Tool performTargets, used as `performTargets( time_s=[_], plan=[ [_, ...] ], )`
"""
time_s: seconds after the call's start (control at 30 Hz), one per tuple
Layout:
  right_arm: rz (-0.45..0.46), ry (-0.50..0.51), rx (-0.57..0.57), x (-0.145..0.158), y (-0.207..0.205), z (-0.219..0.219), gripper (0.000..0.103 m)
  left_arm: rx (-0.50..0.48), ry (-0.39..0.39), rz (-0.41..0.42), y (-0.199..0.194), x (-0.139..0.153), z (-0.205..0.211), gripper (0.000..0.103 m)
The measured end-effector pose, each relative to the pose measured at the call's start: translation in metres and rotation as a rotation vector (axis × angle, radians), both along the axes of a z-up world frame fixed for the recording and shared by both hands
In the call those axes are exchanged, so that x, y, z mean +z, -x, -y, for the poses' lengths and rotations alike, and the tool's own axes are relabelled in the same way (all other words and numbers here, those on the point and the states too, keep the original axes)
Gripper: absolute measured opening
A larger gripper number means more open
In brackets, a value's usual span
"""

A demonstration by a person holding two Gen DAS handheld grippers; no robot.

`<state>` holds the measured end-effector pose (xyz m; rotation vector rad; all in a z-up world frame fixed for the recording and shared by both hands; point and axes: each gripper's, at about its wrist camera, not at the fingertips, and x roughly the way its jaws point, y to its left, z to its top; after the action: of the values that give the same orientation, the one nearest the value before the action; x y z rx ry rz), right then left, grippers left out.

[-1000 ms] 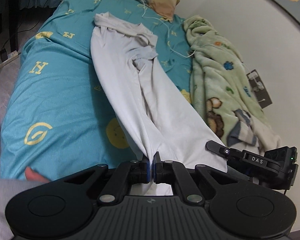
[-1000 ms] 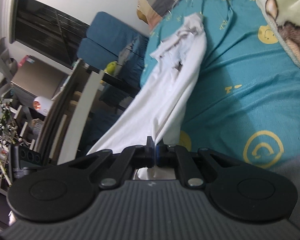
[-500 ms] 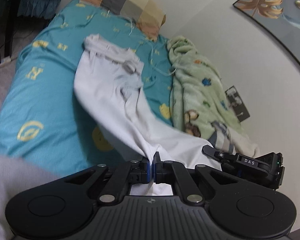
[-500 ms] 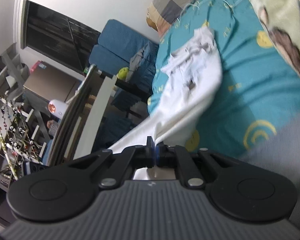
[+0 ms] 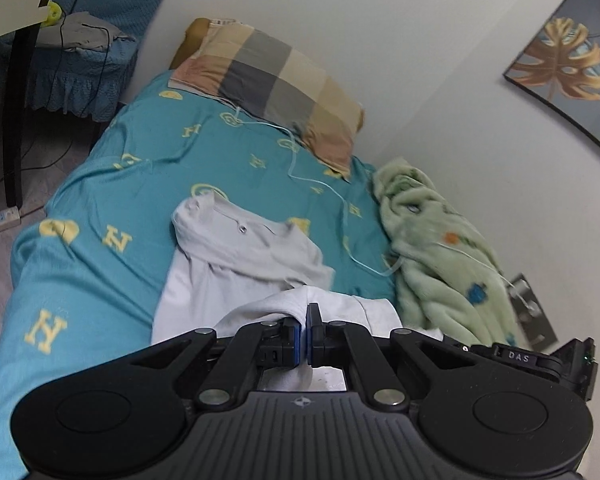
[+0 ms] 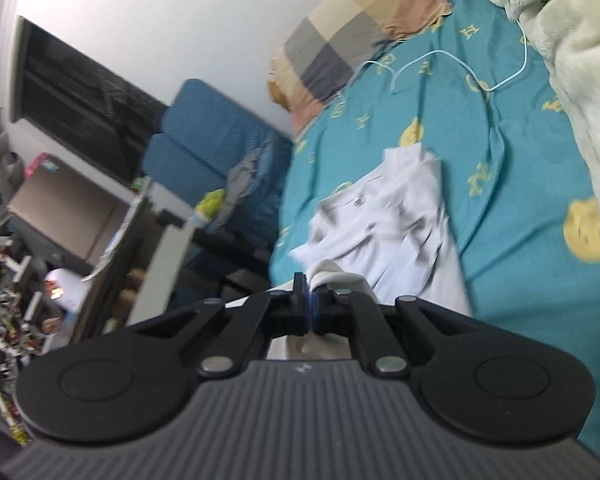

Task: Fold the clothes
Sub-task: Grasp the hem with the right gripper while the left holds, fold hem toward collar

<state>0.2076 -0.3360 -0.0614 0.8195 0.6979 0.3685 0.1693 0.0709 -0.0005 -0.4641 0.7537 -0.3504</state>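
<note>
White shirt [image 5: 236, 264] lies on bed [image 5: 100, 216], hem pinched in both closed claws [image 5: 307, 334] [image 6: 309, 308].

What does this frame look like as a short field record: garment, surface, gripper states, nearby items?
garment: white shirt, collar end lying on the bed, near end lifted and bunched
surface: teal bedsheet with yellow print
left gripper: shut on the shirt's near edge
right gripper: shut on a fold of the shirt
nearby: checked pillow at the head of the bed; green fleece blanket along the wall; white cable on the sheet
</note>
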Motion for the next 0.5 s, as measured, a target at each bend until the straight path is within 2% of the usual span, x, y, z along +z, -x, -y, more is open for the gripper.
performTargets(
  time_s=[0.07,0.27,0.4,0.5],
  plan=[
    [-0.024,0.025,-0.003,-0.019,-0.028,0.001,0.005,0.015,-0.021,-0.019,-0.032,-0.022,-0.001,0.003],
    [-0.101,0.076,-0.022,-0.086,-0.088,0.001,0.005,0.005,-0.166,-0.095,-0.100,-0.093,0.010,0.003],
    [-0.132,0.143,-0.011,-0.117,-0.099,-0.007,0.005,-0.016,-0.233,-0.133,-0.120,-0.132,0.018,0.003],
    [-0.124,0.202,0.006,-0.124,-0.101,-0.015,0.005,-0.030,-0.250,-0.144,-0.122,-0.141,0.021,0.004]
  ],
)
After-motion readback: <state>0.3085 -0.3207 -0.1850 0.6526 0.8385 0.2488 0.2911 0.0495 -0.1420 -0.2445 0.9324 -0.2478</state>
